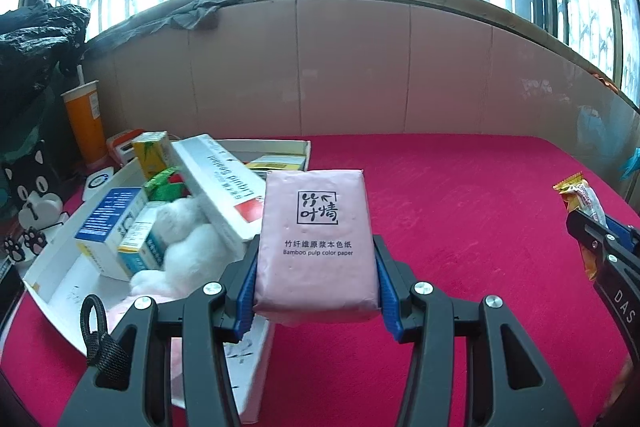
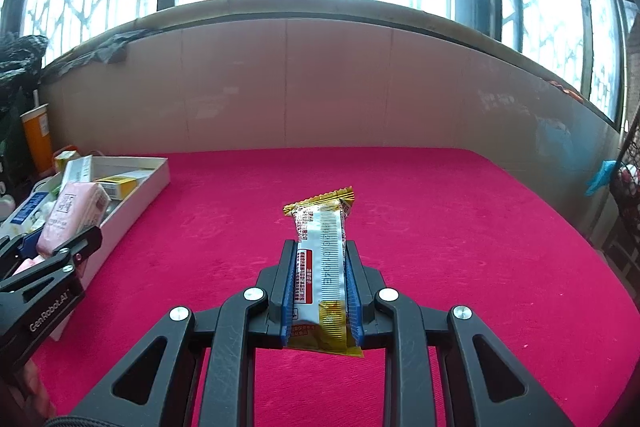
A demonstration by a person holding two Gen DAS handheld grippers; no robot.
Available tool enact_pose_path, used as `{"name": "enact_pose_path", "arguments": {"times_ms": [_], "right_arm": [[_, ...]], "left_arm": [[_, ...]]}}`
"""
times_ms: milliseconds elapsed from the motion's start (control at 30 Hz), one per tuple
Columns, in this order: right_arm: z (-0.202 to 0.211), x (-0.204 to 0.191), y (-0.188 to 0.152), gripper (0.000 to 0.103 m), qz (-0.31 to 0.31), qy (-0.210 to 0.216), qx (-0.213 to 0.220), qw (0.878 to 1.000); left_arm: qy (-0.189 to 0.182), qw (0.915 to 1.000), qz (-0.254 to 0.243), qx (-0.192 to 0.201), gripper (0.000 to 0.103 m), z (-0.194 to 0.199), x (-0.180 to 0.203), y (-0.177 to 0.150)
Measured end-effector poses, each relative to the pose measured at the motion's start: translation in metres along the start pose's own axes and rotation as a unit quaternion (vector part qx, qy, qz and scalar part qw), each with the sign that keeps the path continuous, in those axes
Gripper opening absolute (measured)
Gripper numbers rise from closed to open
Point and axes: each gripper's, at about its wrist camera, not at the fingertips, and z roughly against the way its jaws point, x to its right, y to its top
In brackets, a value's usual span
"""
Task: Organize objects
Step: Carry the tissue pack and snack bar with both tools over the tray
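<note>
Two packets are up off the table, one in each gripper. The left gripper (image 1: pixel 316 267) has its blue-padded fingers (image 1: pixel 248 283) pinching a soft pink plastic pack of tissues (image 1: pixel 316 243), black square logo and "Bamboo pulp color paper" printed on its face, held flat and clear above the crimson velvety tablecloth (image 1: pixel 480 227), right at the near corner of the shallow white cardboard tray (image 1: pixel 48 291). Over on the right, the right gripper (image 2: pixel 320 287) is nearly closed, its fingers (image 2: pixel 289 291) pressing on a slim snack bar in a white and gold crimped wrapper (image 2: pixel 320 251), the bar pointing away from the camera with its far end jutting past the fingertips, above open cloth and well apart from the tray. From the left camera, that same bar shows at the far right edge. Inside the tray there's a jumble: a long white carton lettered "Liquid Sealant" (image 1: pixel 220 183) leaning diagonally, a fluffy white plush toy (image 1: pixel 188 247) beneath it, a blue and white medicine box (image 1: pixel 108 223) and a small yellow juice carton (image 1: pixel 152 155) standing at the back. Beyond the tray's far left corner an orange paper cup with a straw (image 1: pixel 86 123) stands by the tiled wall, with barred windows glaring bright above.
</note>
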Motion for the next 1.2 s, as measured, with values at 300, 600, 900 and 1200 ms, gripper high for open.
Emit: {"name": "enact_pose_path", "arguments": {"times_ms": [300,600,900,1200], "right_arm": [[0.003,-0.022,-0.005,0.023,0.016,0.027,-0.009,0.999],[0.009,-0.035,-0.004,0.023,0.022,0.041,-0.013,0.999],[0.015,-0.053,-0.002,0.024,0.039,0.055,-0.013,0.998],[0.02,-0.068,0.001,0.024,0.05,0.068,-0.01,0.996]], "left_arm": [[0.006,0.9999,-0.008,0.008,0.049,0.016,-0.011,-0.005],[0.019,0.9996,-0.014,0.017,0.049,0.027,-0.023,-0.006],[0.036,0.9991,-0.008,0.022,0.049,0.035,-0.045,-0.004],[0.053,0.9983,0.0,0.024,0.049,0.039,-0.066,-0.001]]}}
